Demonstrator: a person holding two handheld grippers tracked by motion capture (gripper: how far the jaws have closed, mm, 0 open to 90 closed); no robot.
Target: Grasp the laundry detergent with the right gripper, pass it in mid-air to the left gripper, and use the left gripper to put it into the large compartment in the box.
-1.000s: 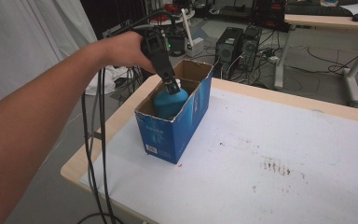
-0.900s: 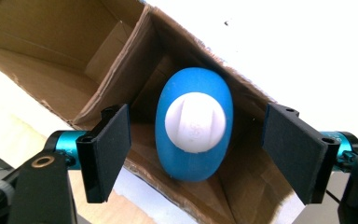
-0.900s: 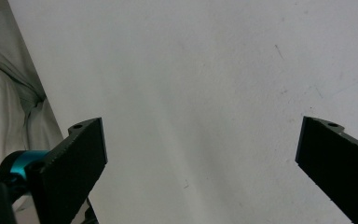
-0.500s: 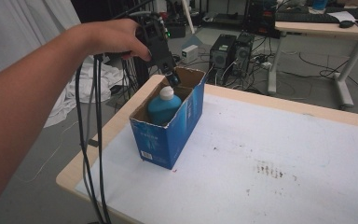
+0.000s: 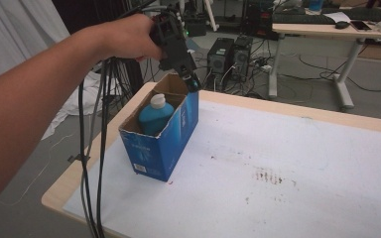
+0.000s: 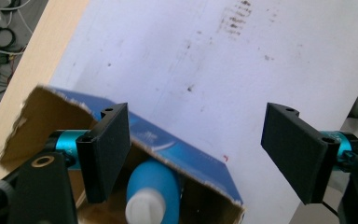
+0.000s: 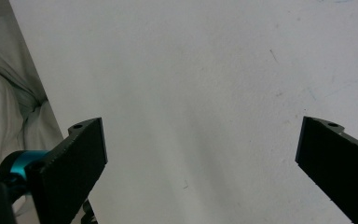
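Nearest to me in the high view is the left forearm (image 5: 34, 99), entering from the lower left and reaching up across the frame. Black cables (image 5: 92, 163) hang from it past the near-left corner of the worktop (image 5: 287, 163).

The worktop is covered by a white sheet with a patch of dark specks (image 5: 270, 177) toward its middle. On its left part stands the blue box (image 5: 162, 134), a cardboard carton with its top flaps open and one short end facing me. Inside it I see the blue bottle (image 5: 155, 115), upright, its white cap (image 5: 158, 100) just above the carton's rim. In the left gripper view the bottle (image 6: 151, 191) and the box (image 6: 182, 154) lie below the jaws, at the bottom edge of the frame.

The left hand (image 5: 124, 37) holds the left gripper (image 5: 192, 83) above the far end of the box, pointing down and toward the worktop. I see its tip beside the far flap, apart from the bottle. In the left gripper view (image 6: 196, 154) its jaws stand apart with nothing between them; the pads (image 6: 107, 154) touch neither bottle nor carton.

In the right gripper view the right gripper (image 7: 200, 168) has its jaws wide apart and empty over the bare white sheet, with crumpled white cloth (image 7: 4, 107) beyond the sheet's edge at left.

Farthest off, on the floor behind the worktop, I see computer towers (image 5: 230, 57) and a second desk (image 5: 327, 32).
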